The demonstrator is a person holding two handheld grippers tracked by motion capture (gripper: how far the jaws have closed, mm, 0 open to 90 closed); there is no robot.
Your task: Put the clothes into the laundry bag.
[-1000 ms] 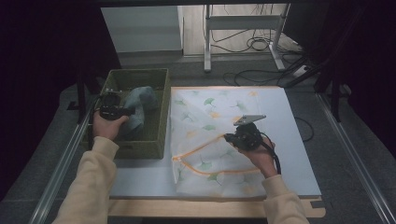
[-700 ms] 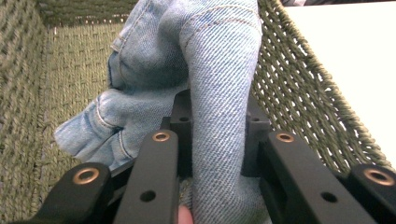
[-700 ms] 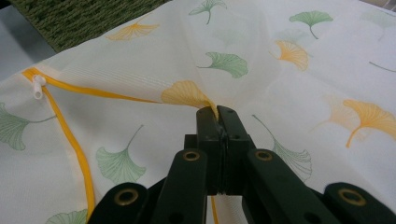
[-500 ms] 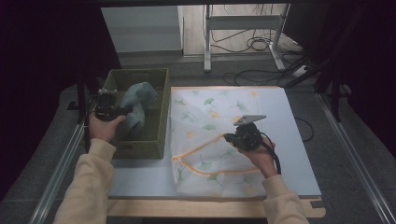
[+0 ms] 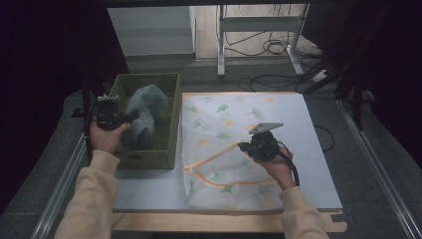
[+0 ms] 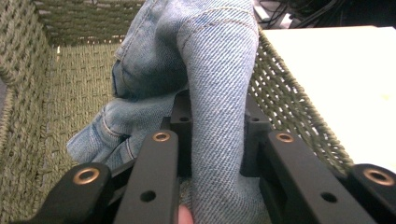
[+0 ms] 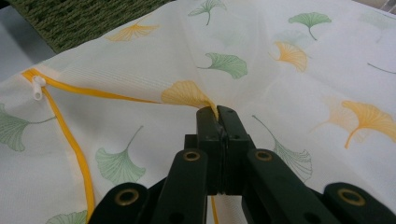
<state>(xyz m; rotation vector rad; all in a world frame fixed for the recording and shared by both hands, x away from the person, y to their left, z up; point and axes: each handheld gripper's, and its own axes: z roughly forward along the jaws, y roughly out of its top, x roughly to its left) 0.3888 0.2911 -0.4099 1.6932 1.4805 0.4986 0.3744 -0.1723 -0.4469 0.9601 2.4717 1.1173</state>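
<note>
Left tongs (image 6: 212, 154) clamp a fold of the jeans (image 5: 144, 112), which sit half out of the woven basket (image 5: 171, 119); lift them clear of its rim. Right tongs (image 7: 217, 116) pinch the laundry bag's (image 5: 234, 144) zippered edge on the counter (image 5: 149, 191); hold that mouth raised and wide.

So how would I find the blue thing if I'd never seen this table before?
Look for the green woven basket at the table's left side, beside the white leaf-print bag. The denim garment sticks up out of it, with the left gripper clamped on a fold. It is the one faded blue, stitched piece of cloth there.
</note>
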